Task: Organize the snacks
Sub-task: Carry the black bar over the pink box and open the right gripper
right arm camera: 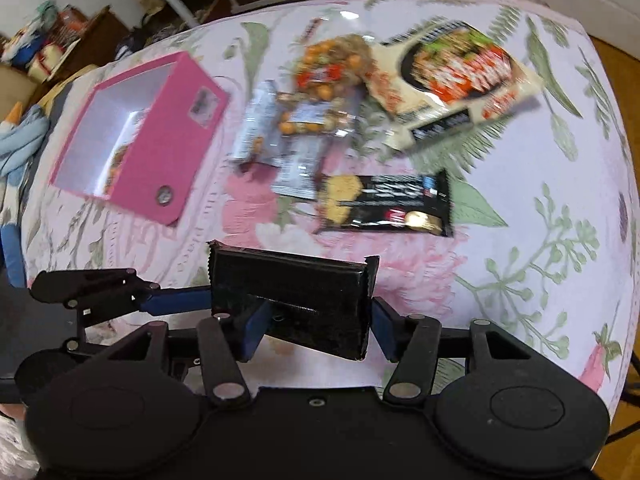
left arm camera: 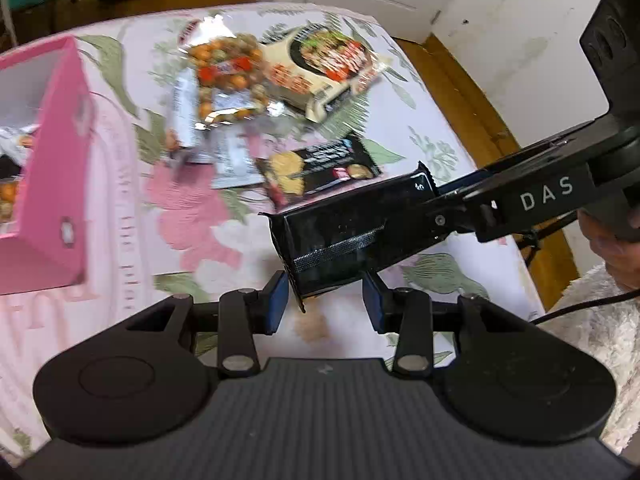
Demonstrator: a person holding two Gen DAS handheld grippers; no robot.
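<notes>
Left gripper [left arm camera: 324, 304]: held over the near edge of the table, pitched steeply down; its fingers [left arm camera: 276, 304] are seen pressed against the lower end of the black packet [left arm camera: 360, 232].
Right gripper [right arm camera: 316, 328]: also aimed steeply down, reaching in from the right in the left wrist view. Its fingers are parted around the packet, with a thin gap seen at the right-hand pad (contact at the other pad cannot be judged).
Sleeve [left arm camera: 592, 312]: fluffy white, seen behind the right gripper.
Table [right arm camera: 520, 240]: covered by a floral cloth of pink blooms and green leaves.
Pink box [right arm camera: 160, 152]: open-topped, white inside, set to the left; some snacks are glimpsed in it.
Loose snacks: a nut bag [right arm camera: 328, 64], a noodle pack [right arm camera: 460, 76], silver sachets [right arm camera: 296, 168] and a black cracker packet [right arm camera: 388, 204], clustered mid-table (all blurred).
Room: wood floor [left arm camera: 460, 80], white walls, clutter behind.
Black packet, position: held in the air above the cloth, between the two grippers.
Black packet, long axis: laid crosswise in the right wrist view, crimped ends left and right; tilted from lower left to upper right in the left wrist view.
</notes>
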